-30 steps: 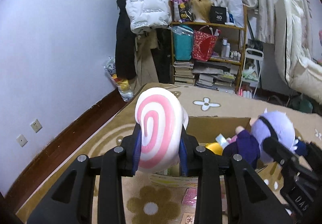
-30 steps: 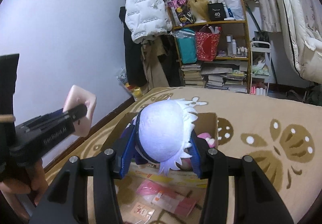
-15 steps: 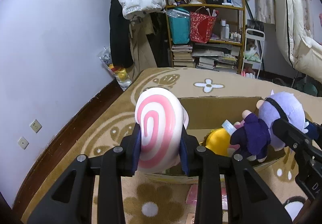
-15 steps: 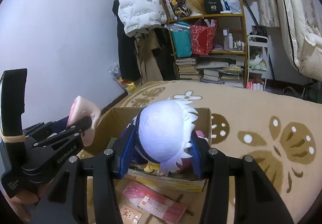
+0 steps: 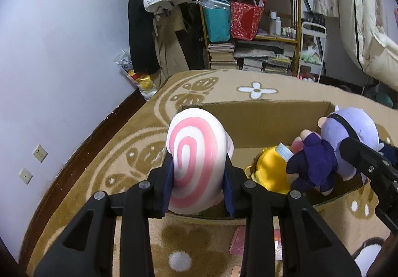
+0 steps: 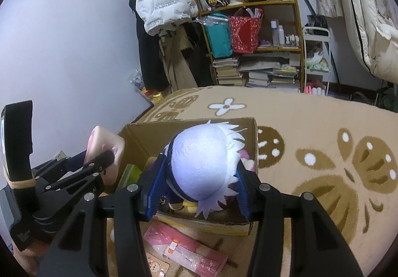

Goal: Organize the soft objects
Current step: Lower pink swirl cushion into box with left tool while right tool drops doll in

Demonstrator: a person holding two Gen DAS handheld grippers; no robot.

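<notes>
My left gripper is shut on a white plush with a pink spiral and holds it over the near left edge of an open cardboard box. My right gripper is shut on a lavender-haired plush doll in dark clothes and holds it above the box. In the left wrist view the doll hangs at the right over a yellow plush lying in the box. The left gripper with the spiral plush shows at the left of the right wrist view.
The box stands on a tan patterned rug. Pink packets lie on the rug in front of the box. A wall runs along the left. A cluttered shelf and hanging coats stand behind, bedding at the right.
Both grippers have moved forward and down toward the box, each still holding its plush. The box interior and the yellow plush have come into fuller view.
</notes>
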